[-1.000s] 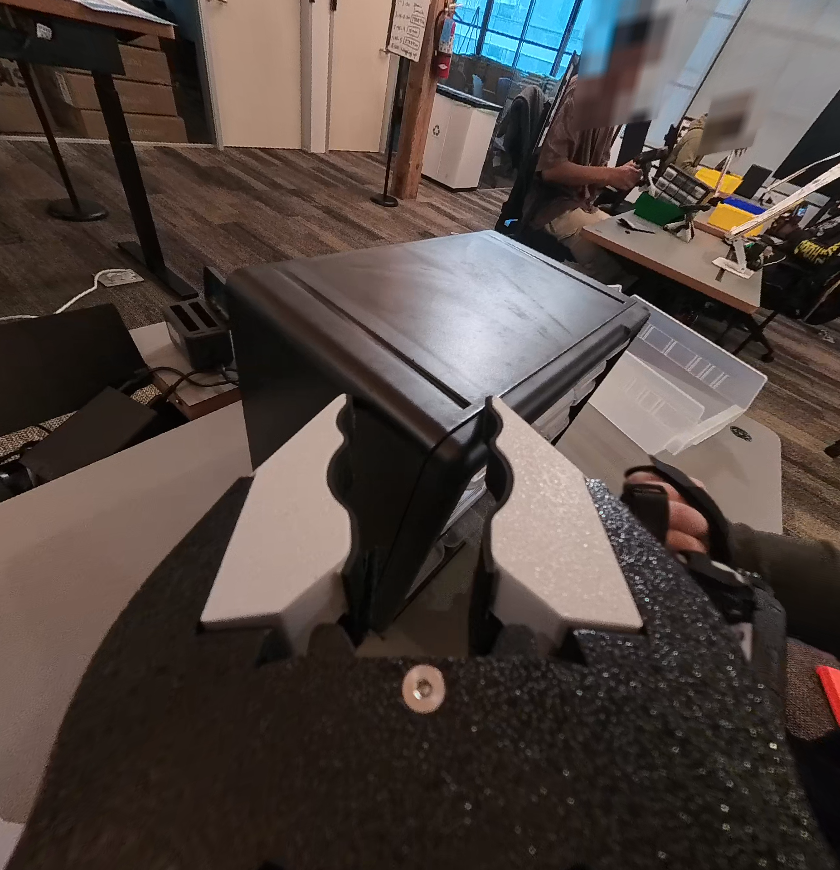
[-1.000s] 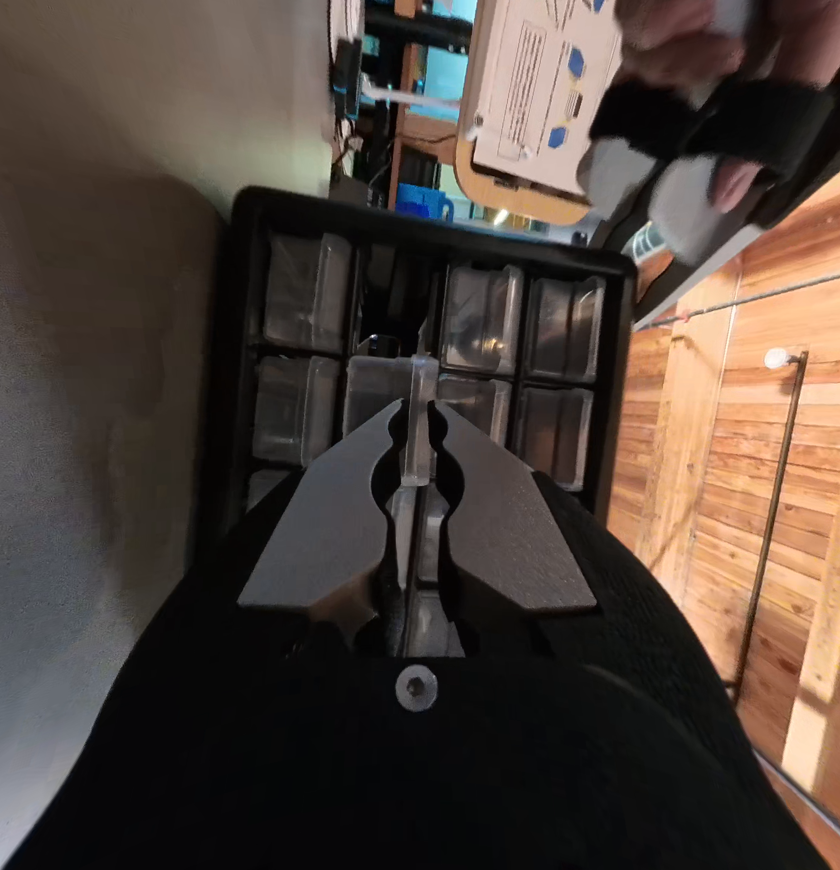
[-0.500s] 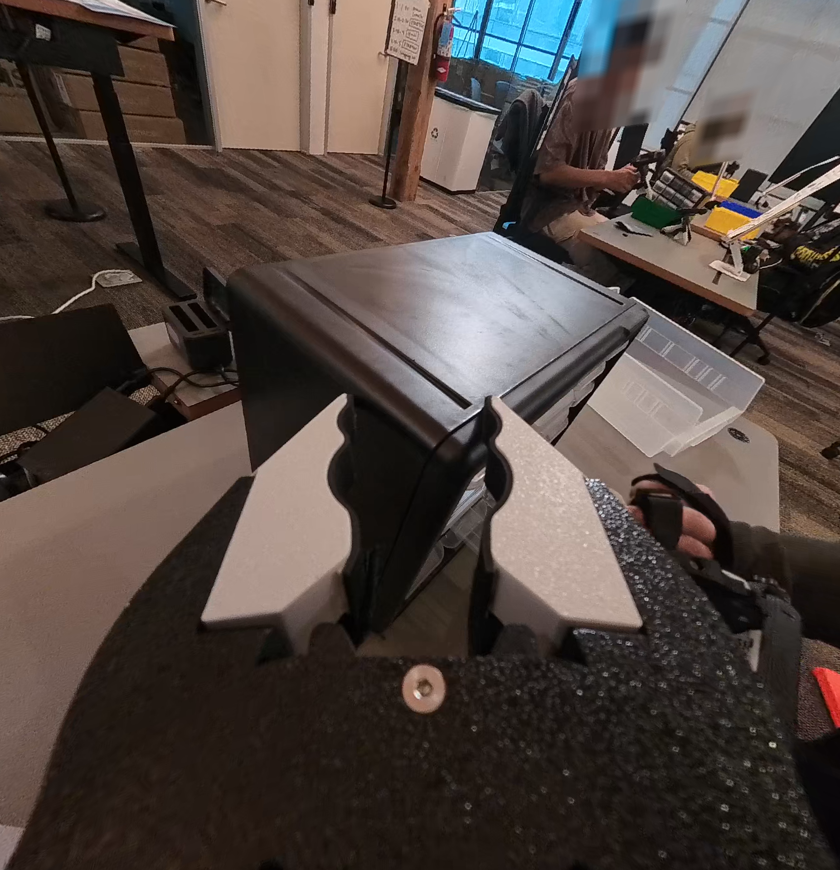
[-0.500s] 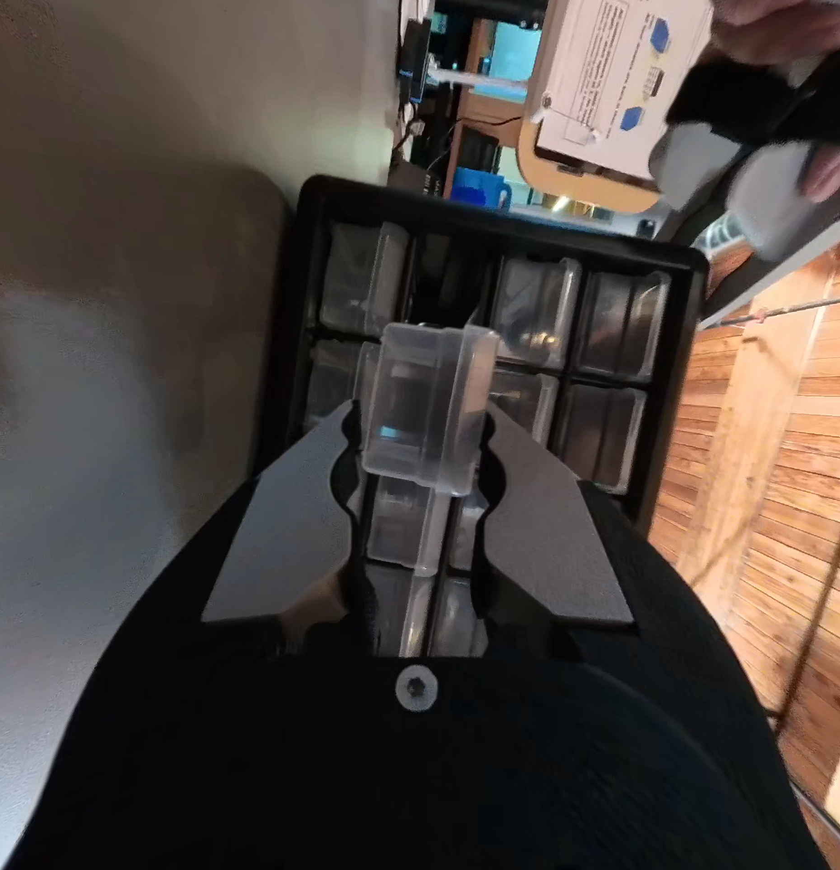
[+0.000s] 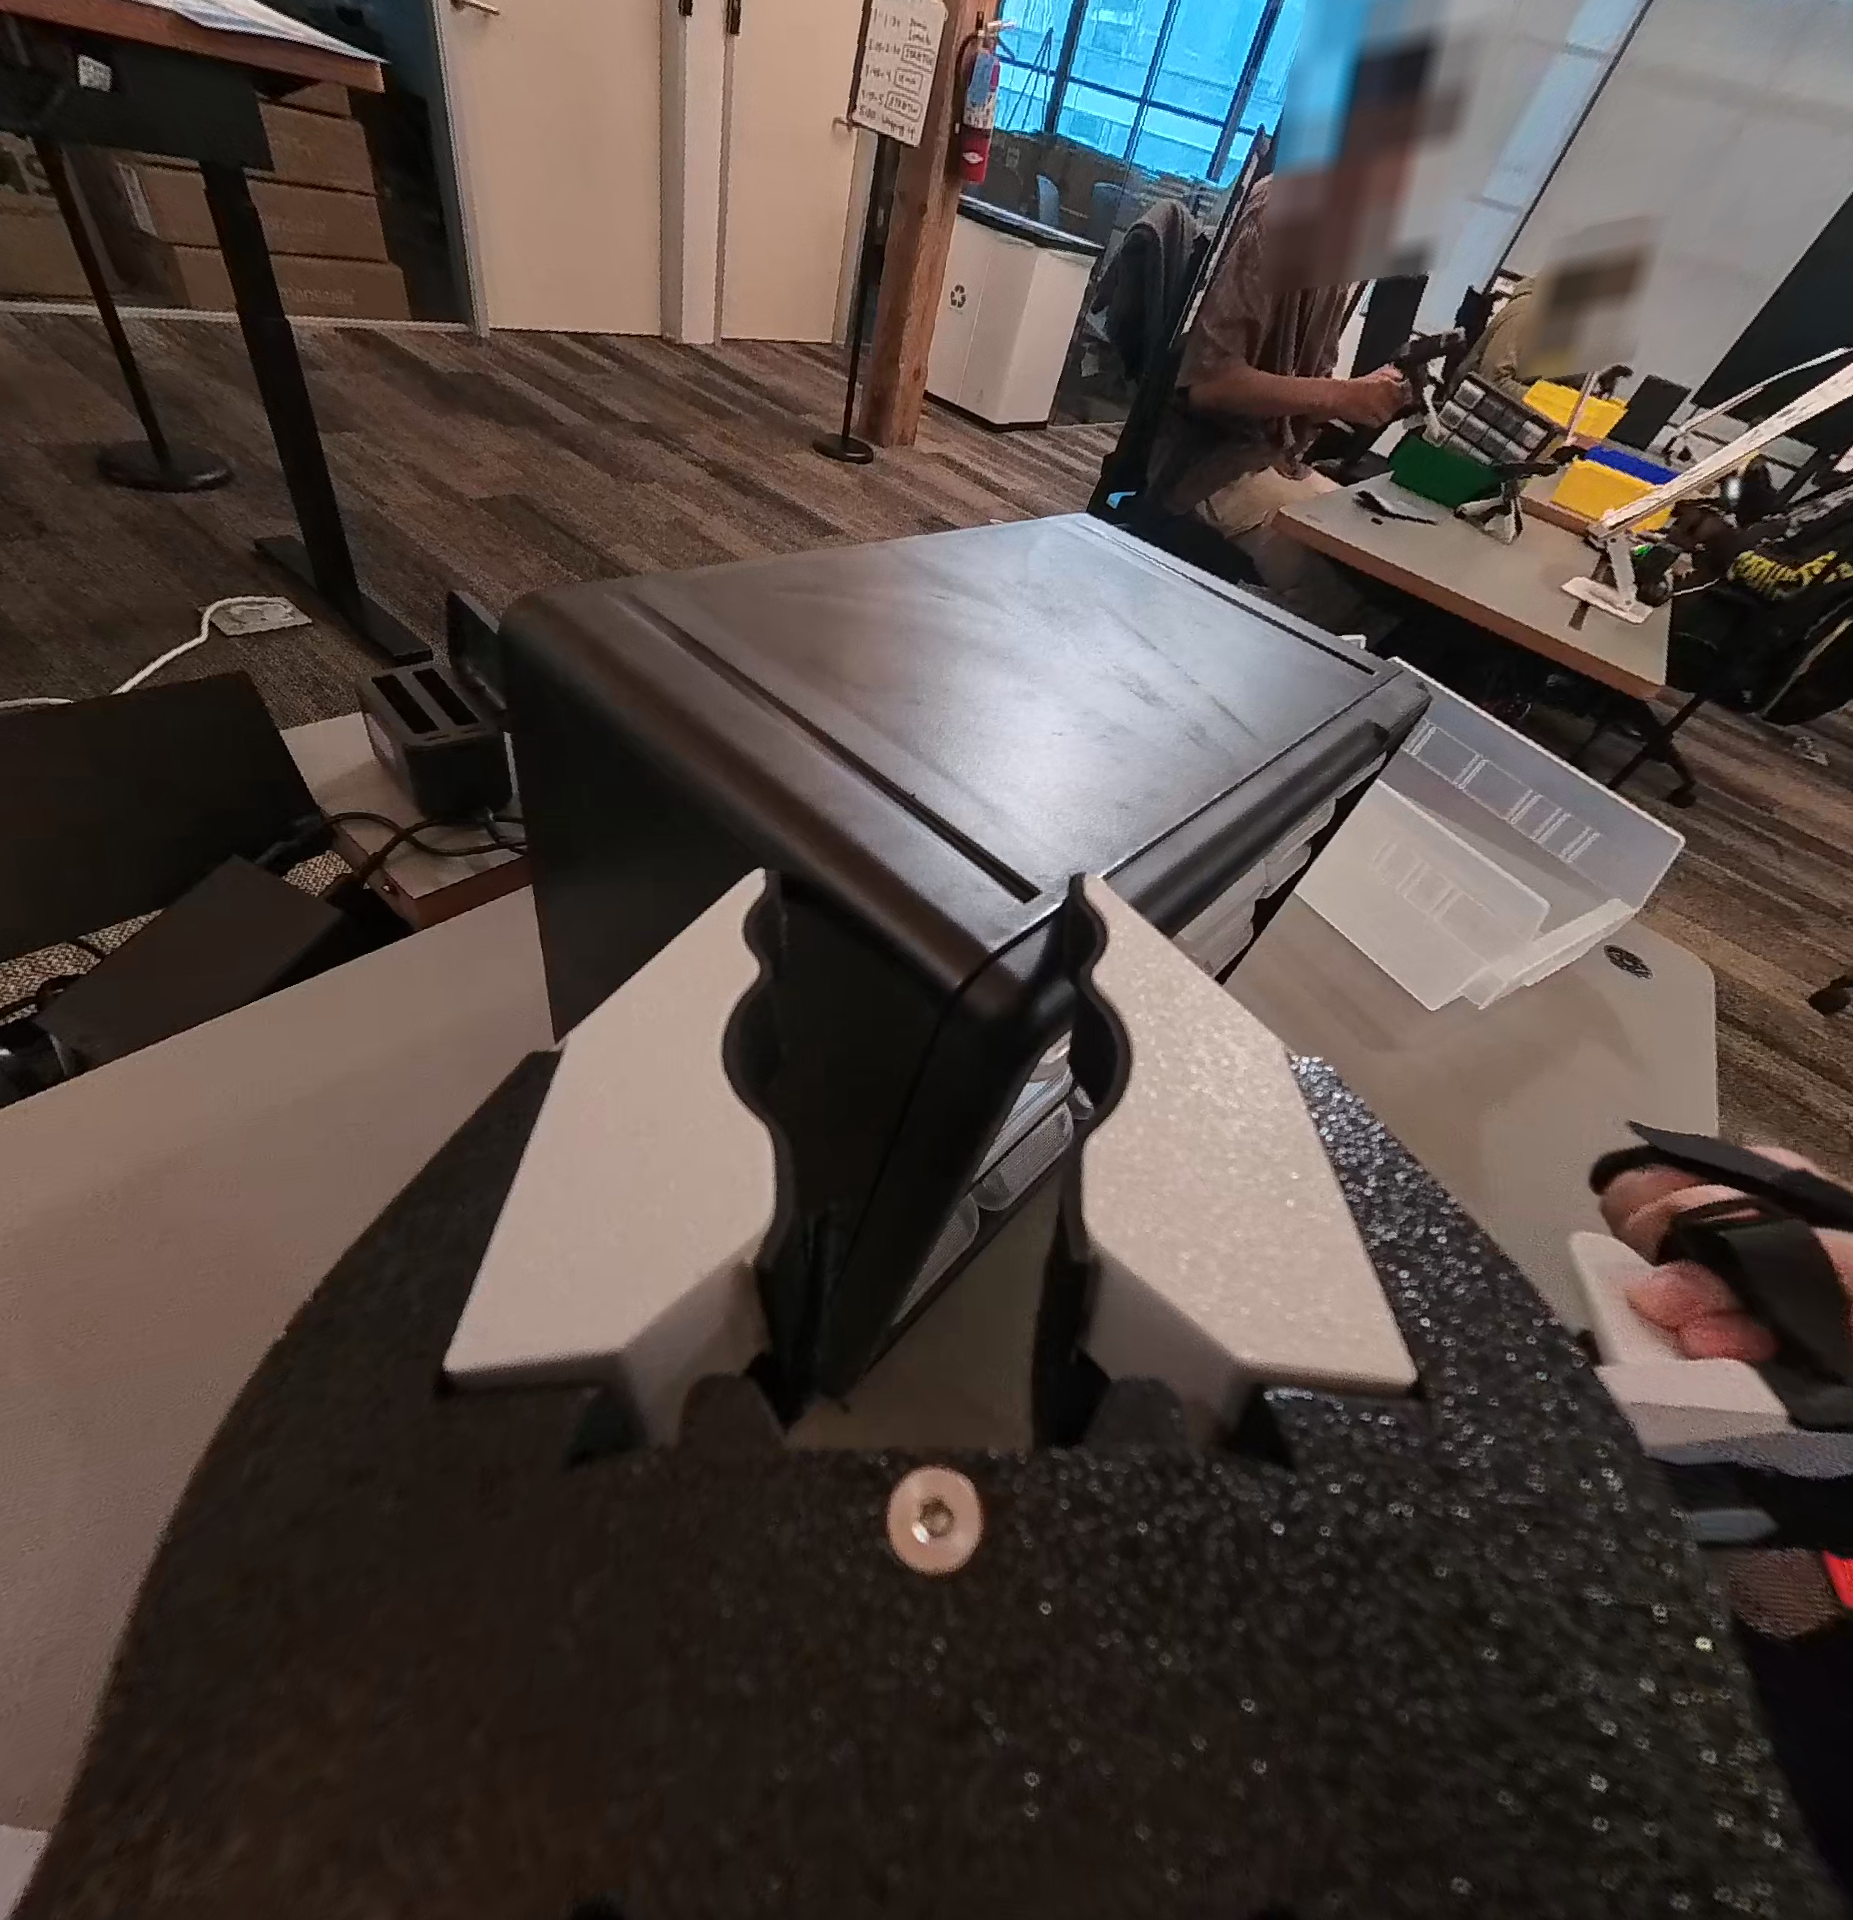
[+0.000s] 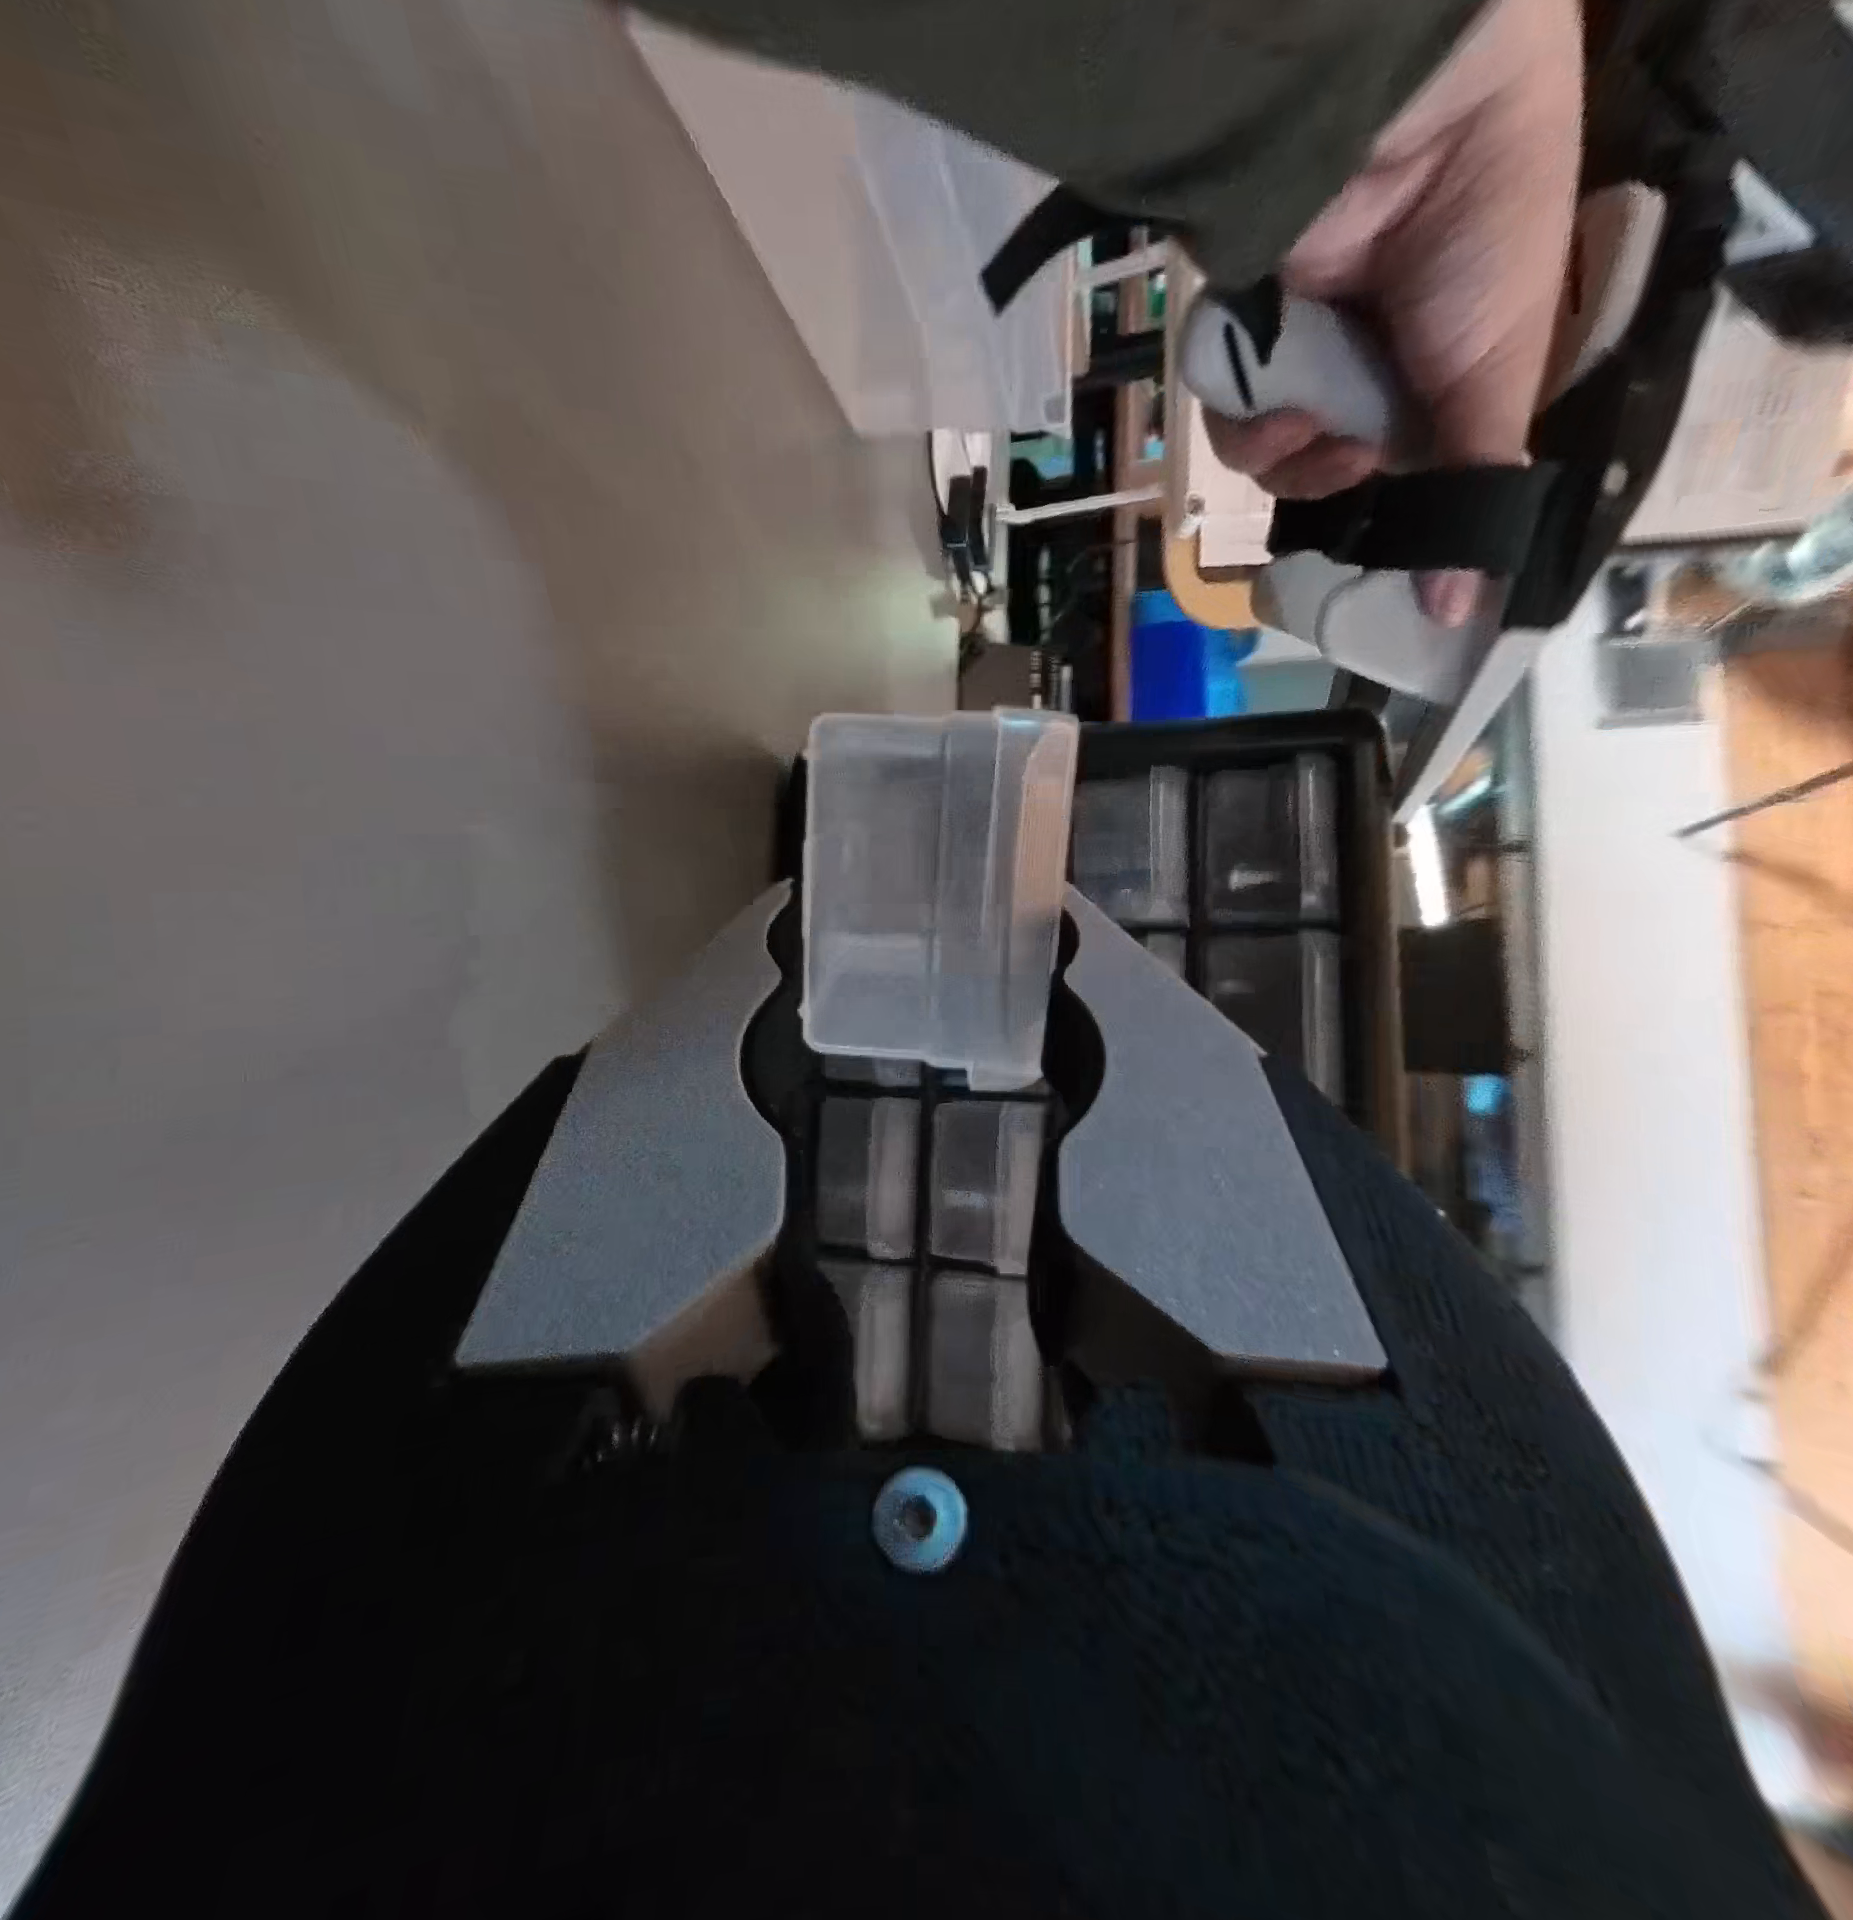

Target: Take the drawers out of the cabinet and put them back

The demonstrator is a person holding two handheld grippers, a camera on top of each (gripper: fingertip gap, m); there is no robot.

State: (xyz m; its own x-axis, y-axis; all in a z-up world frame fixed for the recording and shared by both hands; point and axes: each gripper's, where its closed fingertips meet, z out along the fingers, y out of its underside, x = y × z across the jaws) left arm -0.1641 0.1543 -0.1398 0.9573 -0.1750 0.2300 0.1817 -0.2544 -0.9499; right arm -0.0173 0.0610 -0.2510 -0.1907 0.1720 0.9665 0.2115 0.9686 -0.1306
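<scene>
Drawer [image 6: 927, 899] now pulled clear of cabinet [image 6: 1265, 883], clamped btwn right gripper [image 6: 927, 935] tips, left gripper [image 5: 922, 935] grips cabinet corner.

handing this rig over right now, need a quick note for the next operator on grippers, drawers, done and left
Left gripper: clamped on the front top corner of the black cabinet, steadying it.
Right gripper: shut on one small clear drawer, held clear of the cabinet front.
A large clear drawer lies on the table beyond the cabinet.
Done: at least these two drawers are out.
Left: most small drawers still sit in their slots; whether more must come out is unclear. Then put the removed ones back.
</scene>
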